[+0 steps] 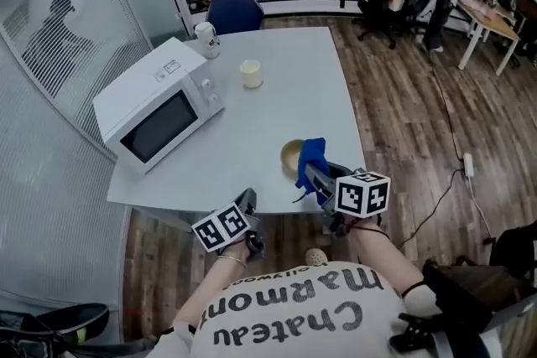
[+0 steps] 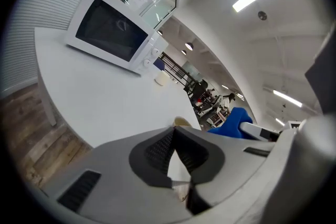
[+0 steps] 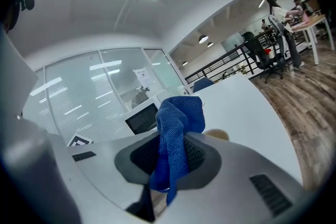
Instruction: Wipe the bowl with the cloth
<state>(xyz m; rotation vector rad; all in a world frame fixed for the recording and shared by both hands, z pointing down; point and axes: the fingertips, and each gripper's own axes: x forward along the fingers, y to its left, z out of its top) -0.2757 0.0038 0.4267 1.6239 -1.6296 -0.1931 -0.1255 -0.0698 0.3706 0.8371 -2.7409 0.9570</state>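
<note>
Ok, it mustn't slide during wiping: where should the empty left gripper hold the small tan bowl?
Probably the left rim of the small tan bowl, jaws astride it, coming from the left: it sits upright, and the blue cloth in the right gripper occupies its right side.

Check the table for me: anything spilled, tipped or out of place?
Nothing stands out. The bowl sits upright on the table near its front edge, no spill around it. The blue cloth is clamped in the right gripper; the left gripper is shut and empty. Microwave and cup stand upright.
</note>
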